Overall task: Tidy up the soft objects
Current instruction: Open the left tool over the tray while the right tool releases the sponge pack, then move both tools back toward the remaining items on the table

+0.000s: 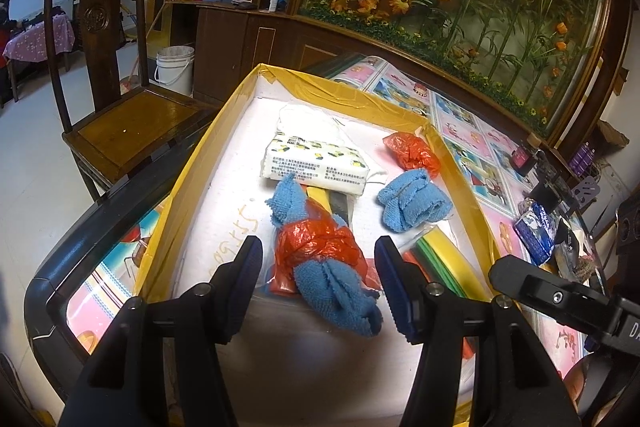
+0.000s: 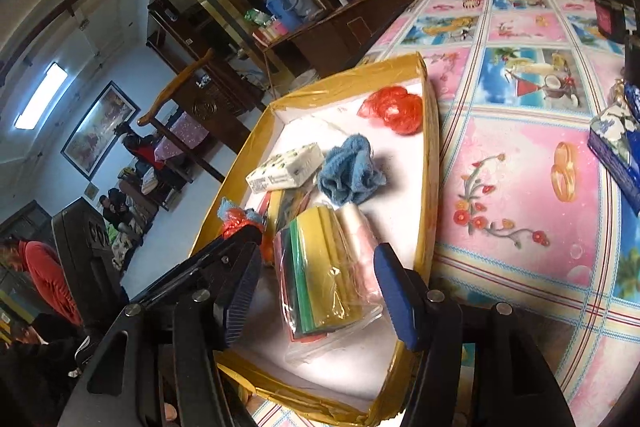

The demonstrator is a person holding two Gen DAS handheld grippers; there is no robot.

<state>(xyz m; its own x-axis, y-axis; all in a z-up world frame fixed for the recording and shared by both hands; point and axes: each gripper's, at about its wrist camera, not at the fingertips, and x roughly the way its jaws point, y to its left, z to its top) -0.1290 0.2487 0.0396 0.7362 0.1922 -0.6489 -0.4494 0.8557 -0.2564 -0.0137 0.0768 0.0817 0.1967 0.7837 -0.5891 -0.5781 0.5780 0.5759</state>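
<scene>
We are holding the left gripper (image 1: 318,277) apart astride the blue towel bundle (image 1: 326,263) near the box (image 1: 200,163) front edge, its long axis running away from us. The right gripper (image 2: 316,293), also apart, is straddling the bagged sponges (image 2: 324,267).

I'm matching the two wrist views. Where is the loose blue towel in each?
Left wrist: loose blue towel, right of centre in the tray.
Right wrist: loose blue towel, centre, beyond the bagged sponges.
Shared landmark: tissue pack, just left of it.
</scene>
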